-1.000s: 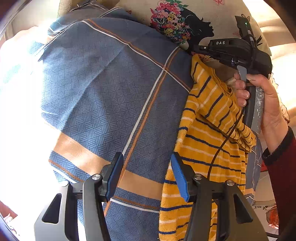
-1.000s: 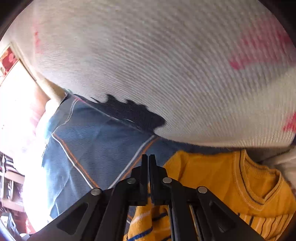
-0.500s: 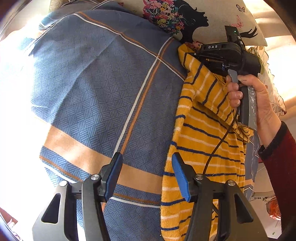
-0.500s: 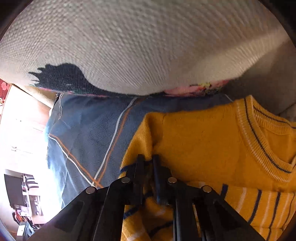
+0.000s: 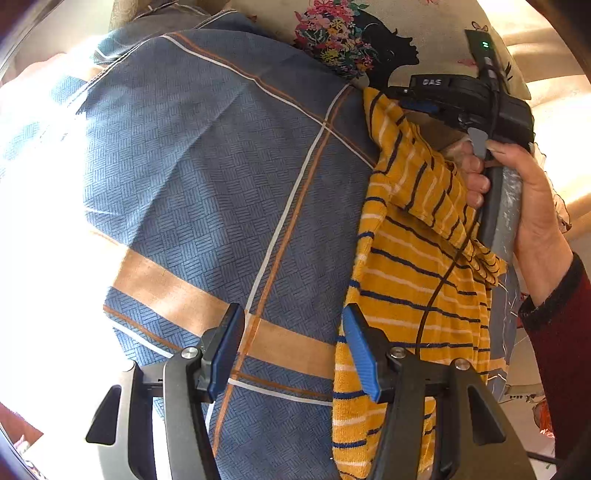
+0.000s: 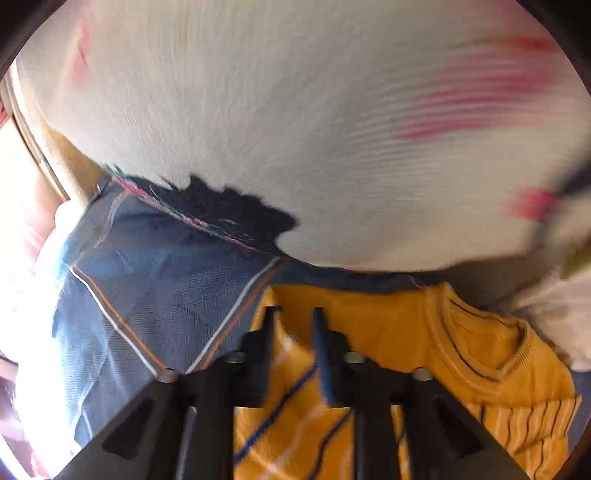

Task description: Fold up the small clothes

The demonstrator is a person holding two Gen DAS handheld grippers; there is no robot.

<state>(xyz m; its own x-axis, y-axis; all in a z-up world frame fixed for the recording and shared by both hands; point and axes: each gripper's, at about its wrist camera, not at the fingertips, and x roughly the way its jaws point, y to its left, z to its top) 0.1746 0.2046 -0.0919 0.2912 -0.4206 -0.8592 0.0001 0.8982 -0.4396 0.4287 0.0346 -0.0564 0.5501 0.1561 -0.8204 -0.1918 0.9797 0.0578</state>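
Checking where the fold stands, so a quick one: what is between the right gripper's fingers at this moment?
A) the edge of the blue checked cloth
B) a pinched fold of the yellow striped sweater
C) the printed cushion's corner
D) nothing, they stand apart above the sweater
D: the right gripper has just been opening, and its fingers stand apart with a clear gap, the yellow striped sweater lying loose beneath them.

A blue checked bedsheet lies spread; a cream printed pillow, possibly embroidered, rests at its far edge.
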